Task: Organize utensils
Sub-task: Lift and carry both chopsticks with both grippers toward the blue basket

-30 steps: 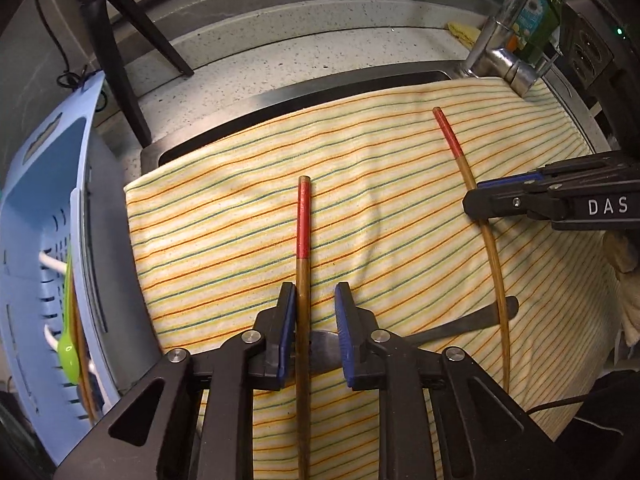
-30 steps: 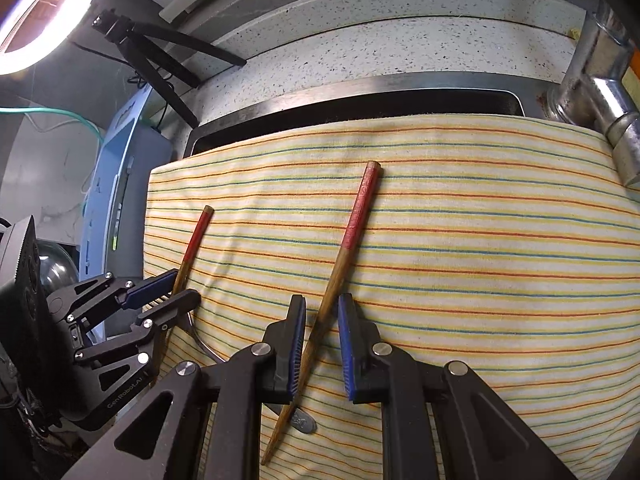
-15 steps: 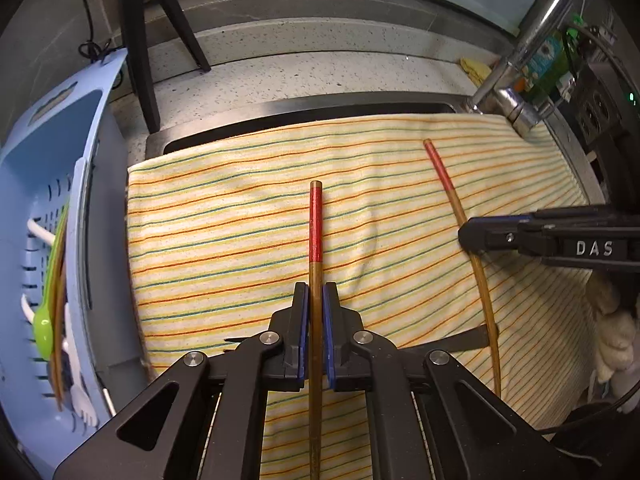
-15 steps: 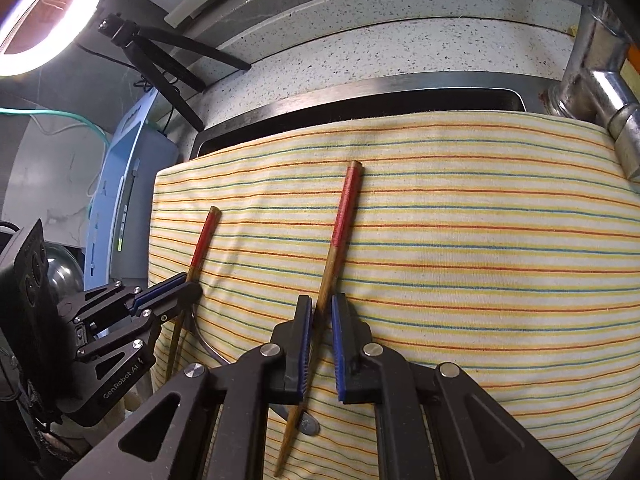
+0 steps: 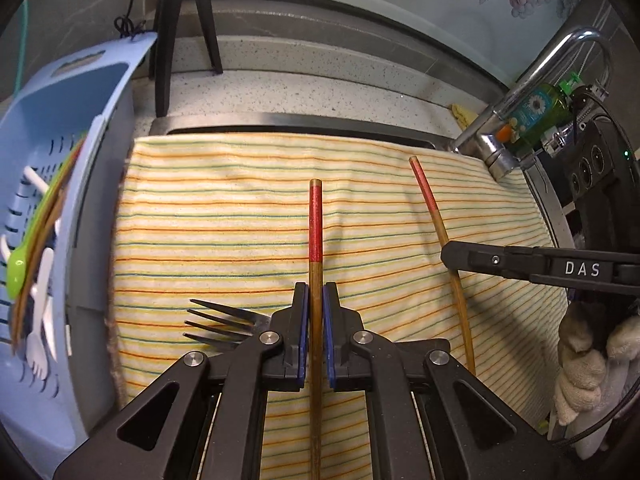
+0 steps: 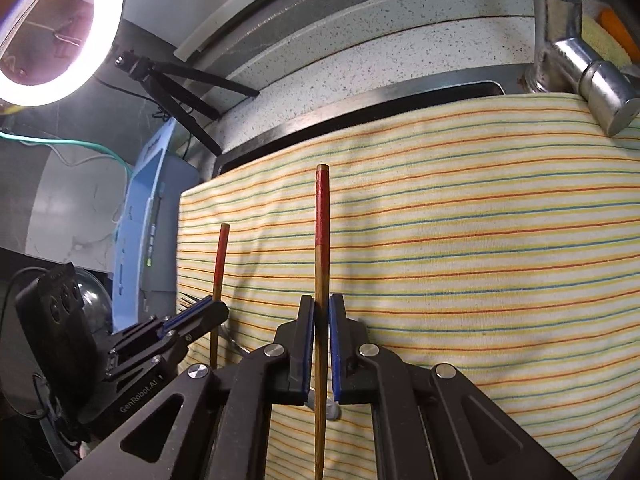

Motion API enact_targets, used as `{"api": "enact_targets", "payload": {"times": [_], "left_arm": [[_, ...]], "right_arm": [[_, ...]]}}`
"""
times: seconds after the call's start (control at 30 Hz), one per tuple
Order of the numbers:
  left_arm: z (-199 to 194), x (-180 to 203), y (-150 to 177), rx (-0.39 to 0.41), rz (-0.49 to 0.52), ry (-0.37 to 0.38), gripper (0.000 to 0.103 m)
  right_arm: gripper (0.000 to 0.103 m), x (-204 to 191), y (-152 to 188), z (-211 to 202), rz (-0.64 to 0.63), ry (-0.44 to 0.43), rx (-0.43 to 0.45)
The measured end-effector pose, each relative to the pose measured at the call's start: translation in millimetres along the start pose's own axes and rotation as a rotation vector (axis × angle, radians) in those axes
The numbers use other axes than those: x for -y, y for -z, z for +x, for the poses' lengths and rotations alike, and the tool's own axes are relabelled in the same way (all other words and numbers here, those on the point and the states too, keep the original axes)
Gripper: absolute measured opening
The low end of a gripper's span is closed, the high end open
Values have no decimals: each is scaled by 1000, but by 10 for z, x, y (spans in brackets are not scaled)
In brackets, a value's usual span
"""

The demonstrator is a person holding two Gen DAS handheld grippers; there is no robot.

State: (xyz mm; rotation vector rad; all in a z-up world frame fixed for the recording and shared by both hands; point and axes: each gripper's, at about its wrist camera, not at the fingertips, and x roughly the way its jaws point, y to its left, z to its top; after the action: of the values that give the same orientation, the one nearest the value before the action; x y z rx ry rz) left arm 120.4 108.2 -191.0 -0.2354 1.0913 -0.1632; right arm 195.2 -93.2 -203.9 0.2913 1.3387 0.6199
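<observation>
Left wrist view shows the left claw (image 5: pixel 315 312) clenched on one chopstick (image 5: pixel 315 220) above the striped cloth (image 5: pixel 208 216); right wrist view shows the right claw (image 6: pixel 321 320) clenched on the second chopstick (image 6: pixel 322 216). Judging by this, the pick-up step is in hand; next, both likely need carrying left to the blue basket (image 5: pixel 52 128) without slipping. Count: two chopsticks, one fork (image 5: pixel 218 324) lying on the cloth.
</observation>
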Motion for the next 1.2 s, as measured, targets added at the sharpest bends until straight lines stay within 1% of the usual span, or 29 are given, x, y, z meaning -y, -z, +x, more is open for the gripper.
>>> {"api": "enact_targets", "payload": {"times": [0.23,0.4,0.53,0.87,1.03,1.2], "left_arm": [[-265,31,-49,71,14,-16,6],[-430,-19,-23,121,-9,5,6],[-600,-67,22,156,-22,22,6],[-990,-86,81,249,-29,29,6],[-1190,-166,89,289,-35,12,6],[-1398,-292,88,325,-33,-24,6]], "right_arm": [[7,-262,-20,-159,-53,-35,43],[7,-389,-21,-210,-71,-56,57],[7,-484,-21,-238,-89,-69,55],[7,-773,14,-215,-142,-106,42],[7,-957,3,-236,-174,-128,47],[7,-1170,-41,-232,-206,-153,52]]}}
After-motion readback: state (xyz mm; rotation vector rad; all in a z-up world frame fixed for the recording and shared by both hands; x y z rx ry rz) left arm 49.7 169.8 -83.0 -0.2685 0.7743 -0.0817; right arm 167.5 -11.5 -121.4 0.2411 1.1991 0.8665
